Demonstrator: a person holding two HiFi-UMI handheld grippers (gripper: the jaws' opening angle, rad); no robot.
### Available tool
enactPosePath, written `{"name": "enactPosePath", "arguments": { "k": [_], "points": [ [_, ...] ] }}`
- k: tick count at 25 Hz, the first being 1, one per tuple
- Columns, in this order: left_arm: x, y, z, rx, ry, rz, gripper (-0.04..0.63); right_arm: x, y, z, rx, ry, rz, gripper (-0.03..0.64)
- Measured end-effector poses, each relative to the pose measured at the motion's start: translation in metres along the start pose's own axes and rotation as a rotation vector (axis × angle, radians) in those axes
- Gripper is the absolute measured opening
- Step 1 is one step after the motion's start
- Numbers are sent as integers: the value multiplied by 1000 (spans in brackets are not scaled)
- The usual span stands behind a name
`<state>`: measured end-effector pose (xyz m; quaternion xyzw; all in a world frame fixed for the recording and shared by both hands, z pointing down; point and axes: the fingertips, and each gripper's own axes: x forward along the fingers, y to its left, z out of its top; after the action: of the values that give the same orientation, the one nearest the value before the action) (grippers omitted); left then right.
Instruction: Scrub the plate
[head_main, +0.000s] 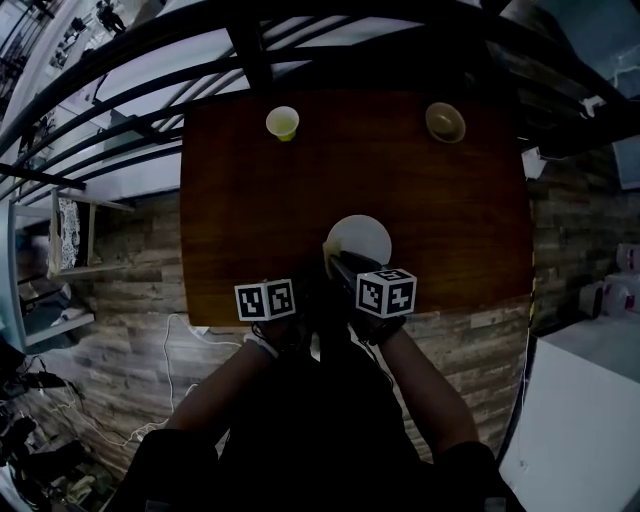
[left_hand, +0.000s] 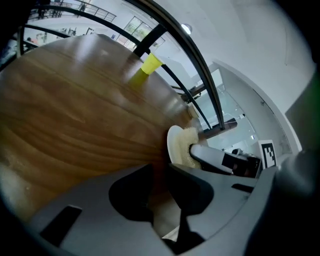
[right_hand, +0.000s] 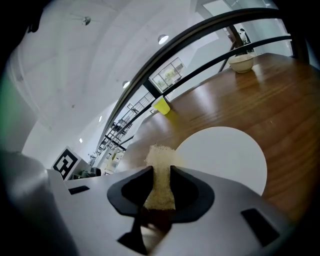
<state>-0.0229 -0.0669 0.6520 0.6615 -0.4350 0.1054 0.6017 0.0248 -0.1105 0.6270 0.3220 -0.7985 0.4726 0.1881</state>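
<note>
No words, brand names or numbers can be read anywhere. The only printed signs are black-and-white square code patterns. One is on the left white marker cube of the left gripper, another on the right white marker cube of the right gripper. Neither carries legible characters.

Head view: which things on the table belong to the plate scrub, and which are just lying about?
In the job:
plate
sponge
right gripper, shut on the sponge

Lying about:
yellow cup
bowl
left gripper, open, holding nothing
</note>
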Motion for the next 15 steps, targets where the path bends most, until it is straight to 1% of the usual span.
{"name": "enactPosePath", "arguments": {
  "k": [2, 6, 15],
  "points": [
    [-4, 5, 7, -10, -16, 10, 89, -1, -2, 0, 1, -1, 0, 117],
    [-1, 1, 16, 10, -19, 7, 89, -10, -15, 3, 15, -19, -26, 117],
    [28, -23, 25, 110, 24, -23, 91, -52, -61, 15, 67, -103, -120, 117]
  ]
}}
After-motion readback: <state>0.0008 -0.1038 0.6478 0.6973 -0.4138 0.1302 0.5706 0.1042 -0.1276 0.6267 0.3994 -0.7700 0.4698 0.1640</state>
